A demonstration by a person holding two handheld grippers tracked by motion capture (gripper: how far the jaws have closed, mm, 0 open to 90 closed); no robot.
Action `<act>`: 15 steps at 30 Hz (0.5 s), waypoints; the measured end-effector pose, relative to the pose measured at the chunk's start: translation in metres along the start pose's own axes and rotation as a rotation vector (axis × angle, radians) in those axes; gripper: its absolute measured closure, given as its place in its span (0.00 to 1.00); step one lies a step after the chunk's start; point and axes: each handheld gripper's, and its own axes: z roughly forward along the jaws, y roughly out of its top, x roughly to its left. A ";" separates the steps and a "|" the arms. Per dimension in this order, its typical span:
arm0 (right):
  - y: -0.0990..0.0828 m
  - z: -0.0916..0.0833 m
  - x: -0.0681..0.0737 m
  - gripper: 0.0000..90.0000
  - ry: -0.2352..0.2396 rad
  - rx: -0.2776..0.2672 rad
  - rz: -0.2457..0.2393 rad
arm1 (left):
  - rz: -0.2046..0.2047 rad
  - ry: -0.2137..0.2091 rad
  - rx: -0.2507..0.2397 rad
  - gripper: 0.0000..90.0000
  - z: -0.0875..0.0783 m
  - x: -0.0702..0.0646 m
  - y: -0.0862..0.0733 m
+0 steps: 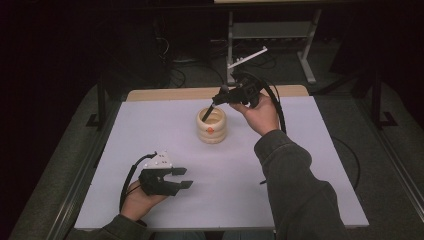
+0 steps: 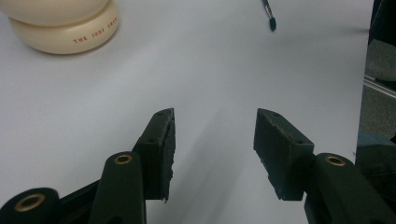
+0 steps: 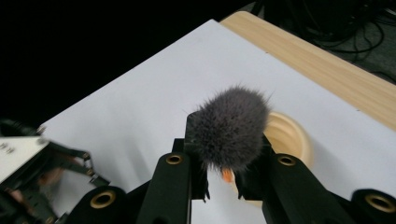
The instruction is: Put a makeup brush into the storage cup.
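A cream ribbed holder [image 1: 211, 127] with an orange mark stands mid-table on the white mat. My right gripper [image 1: 220, 97] hovers just above and behind it, shut on a makeup brush [image 1: 209, 111] whose dark handle slants down into the holder's mouth. In the right gripper view the brush's fluffy grey head [image 3: 231, 128] sticks up between the jaws of my right gripper [image 3: 229, 140], and the holder's rim [image 3: 292, 137] shows behind. My left gripper [image 1: 186, 177] rests at the front left, open and holding nothing. Its jaws [image 2: 215, 140] frame bare mat, with the holder [image 2: 65, 32] far off.
A slim black stick with a rounded tip [image 2: 270, 16] lies on the mat to the right. A wooden table edge [image 1: 175, 93] runs along the back. Behind the table stand a metal frame [image 1: 270, 30] and floor cables.
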 end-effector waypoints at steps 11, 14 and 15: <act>0.005 0.014 -0.021 0.85 -0.061 0.011 0.063 | -0.008 -0.002 -0.009 0.53 0.000 0.001 0.000; 0.005 0.019 -0.024 0.84 -0.083 0.015 0.076 | -0.011 -0.004 -0.010 0.52 0.000 0.002 0.000; 0.005 0.021 -0.026 0.85 -0.088 0.019 0.077 | -0.011 -0.004 -0.010 0.52 0.000 0.002 0.000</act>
